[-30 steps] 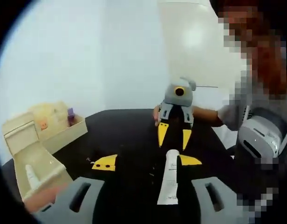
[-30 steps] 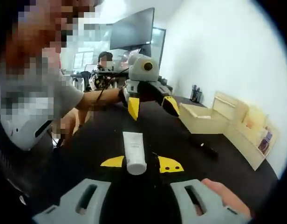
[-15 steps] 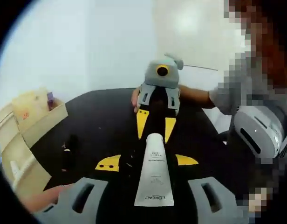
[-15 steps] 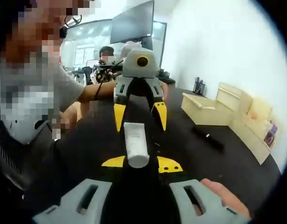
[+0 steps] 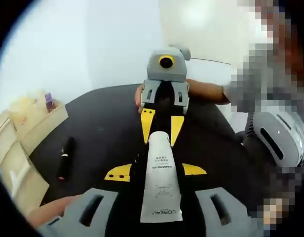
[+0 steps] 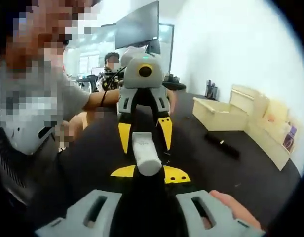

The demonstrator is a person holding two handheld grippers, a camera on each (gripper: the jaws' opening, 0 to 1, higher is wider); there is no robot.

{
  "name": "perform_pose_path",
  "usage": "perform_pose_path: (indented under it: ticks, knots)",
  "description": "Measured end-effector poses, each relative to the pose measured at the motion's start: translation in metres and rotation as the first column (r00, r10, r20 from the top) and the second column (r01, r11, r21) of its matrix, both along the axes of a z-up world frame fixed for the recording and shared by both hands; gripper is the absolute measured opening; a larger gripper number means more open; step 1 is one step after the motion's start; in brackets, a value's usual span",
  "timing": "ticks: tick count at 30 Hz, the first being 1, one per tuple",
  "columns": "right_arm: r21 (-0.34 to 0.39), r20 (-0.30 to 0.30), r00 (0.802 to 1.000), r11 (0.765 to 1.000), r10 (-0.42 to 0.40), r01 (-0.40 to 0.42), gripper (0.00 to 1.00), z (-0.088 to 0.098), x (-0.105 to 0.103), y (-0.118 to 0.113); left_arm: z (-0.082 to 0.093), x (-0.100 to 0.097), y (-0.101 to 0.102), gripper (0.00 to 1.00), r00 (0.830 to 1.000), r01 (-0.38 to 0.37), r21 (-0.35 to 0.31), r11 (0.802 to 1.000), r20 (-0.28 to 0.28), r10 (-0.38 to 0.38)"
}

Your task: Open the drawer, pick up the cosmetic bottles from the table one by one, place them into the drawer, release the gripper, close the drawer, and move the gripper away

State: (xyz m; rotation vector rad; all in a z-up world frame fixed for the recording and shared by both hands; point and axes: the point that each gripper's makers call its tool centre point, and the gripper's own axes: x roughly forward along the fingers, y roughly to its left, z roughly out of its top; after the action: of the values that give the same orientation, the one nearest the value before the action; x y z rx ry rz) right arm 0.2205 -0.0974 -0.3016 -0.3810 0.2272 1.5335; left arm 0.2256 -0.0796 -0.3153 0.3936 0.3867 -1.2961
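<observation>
A white cosmetic tube [image 5: 161,187] hangs in the air between the two grippers, which face each other over the black table [image 5: 102,128]. My right gripper [image 6: 150,173] is shut on its cap end; in the left gripper view the right gripper [image 5: 160,140] pinches the tube's far tip. My left gripper [image 5: 156,171] is open, one jaw on each side of the tube's body with a small gap. A black cosmetic stick [image 5: 65,158] lies on the table. The wooden drawer [image 5: 19,163] stands open at the left with a white tube [image 5: 16,178] inside.
A person in a grey sleeve [image 5: 246,94] holds both grippers; a hand [image 6: 231,207] shows at the lower edge. The open drawer [image 6: 218,116] and a wooden organiser [image 6: 270,133] stand along the wall. Another person [image 6: 111,61] sits far back by a monitor [image 6: 137,29].
The right gripper has carried the tube closer, so it now lies between the left jaws. The left jaws have narrowed somewhat. The left view has swung off the drawer.
</observation>
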Motion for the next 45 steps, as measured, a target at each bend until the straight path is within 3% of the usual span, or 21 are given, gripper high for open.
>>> perform_pose_path:
  ticks: [5,16,21,31,37,45]
  knots:
    - [0.056,0.006,1.000,0.998,-0.012,0.012,0.15,0.014,0.000,0.002,0.007,0.001,-0.001,0.30,1.000,-0.019,-0.017,1.000,0.015,0.019]
    - [0.120,0.019,1.000,0.993,-0.017,0.015,0.15,0.026,-0.004,0.007,0.018,0.002,0.008,0.29,0.998,-0.040,-0.021,0.999,0.044,0.041]
    - [0.133,0.018,1.000,0.991,-0.018,0.015,0.15,0.027,-0.005,0.009,0.016,-0.002,0.006,0.26,0.998,-0.031,-0.009,0.999,0.046,0.031]
    - [0.181,0.000,1.000,0.983,-0.019,0.018,0.15,0.035,-0.006,0.012,0.018,-0.006,0.006,0.20,0.997,-0.009,-0.007,1.000,0.075,0.010]
    - [0.228,-0.023,0.999,0.973,-0.027,0.031,0.16,0.043,-0.004,0.012,0.025,-0.001,0.007,0.19,0.997,-0.026,-0.048,0.999,0.071,0.030]
    - [0.261,-0.053,0.997,0.963,-0.058,0.070,0.26,0.051,0.005,0.007,0.031,0.014,0.017,0.19,0.993,-0.094,-0.087,0.992,0.057,0.099]
